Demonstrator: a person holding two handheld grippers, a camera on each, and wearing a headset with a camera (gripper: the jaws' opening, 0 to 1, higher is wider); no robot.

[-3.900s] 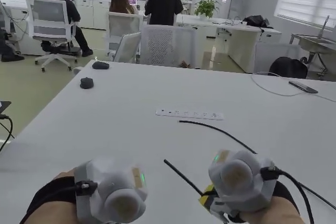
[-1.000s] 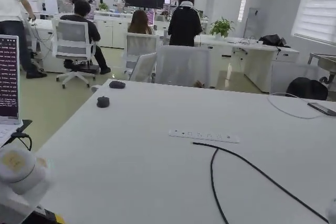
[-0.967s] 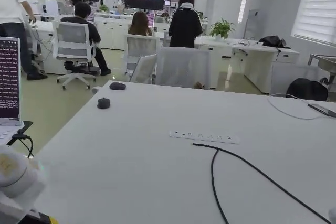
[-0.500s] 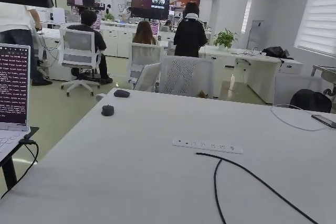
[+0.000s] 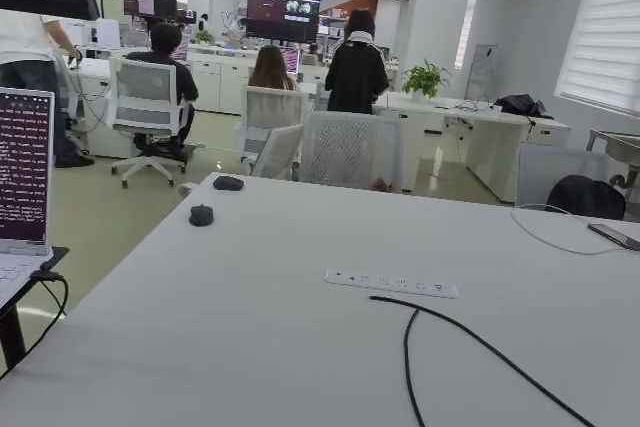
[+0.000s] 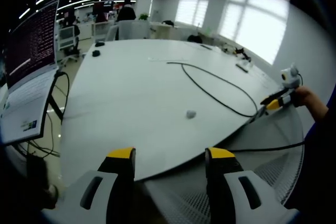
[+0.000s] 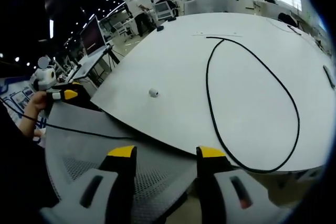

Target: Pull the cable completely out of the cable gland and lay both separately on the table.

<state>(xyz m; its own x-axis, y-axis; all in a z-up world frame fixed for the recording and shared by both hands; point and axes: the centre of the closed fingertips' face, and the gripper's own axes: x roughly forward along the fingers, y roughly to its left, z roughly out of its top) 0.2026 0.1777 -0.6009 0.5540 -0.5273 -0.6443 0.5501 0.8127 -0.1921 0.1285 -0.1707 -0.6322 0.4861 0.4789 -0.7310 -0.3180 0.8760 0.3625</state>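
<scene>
The black cable (image 5: 452, 333) lies loose in a long curve on the white table (image 5: 250, 327). It also shows in the left gripper view (image 6: 210, 90) and as a wide loop in the right gripper view (image 7: 251, 77). A small grey cable gland (image 6: 191, 114) rests on the table apart from the cable, and the gland (image 7: 153, 93) stands alone there too. My left gripper (image 6: 170, 156) is open and holds nothing, back from the table's near edge. My right gripper (image 7: 163, 153) is open and holds nothing as well, likewise off the table.
A white power strip (image 5: 392, 283) lies beyond the cable. A dark mouse (image 5: 201, 215) and another dark object (image 5: 228, 183) sit at the far left. A laptop (image 5: 20, 177) stands left of the table. A mesh chair (image 7: 105, 150) is below the grippers. People sit and stand at far desks.
Both grippers have drawn back from over the table to beyond its near edge. The cable's near end now lies curved on the table. The head camera has tilted up.
</scene>
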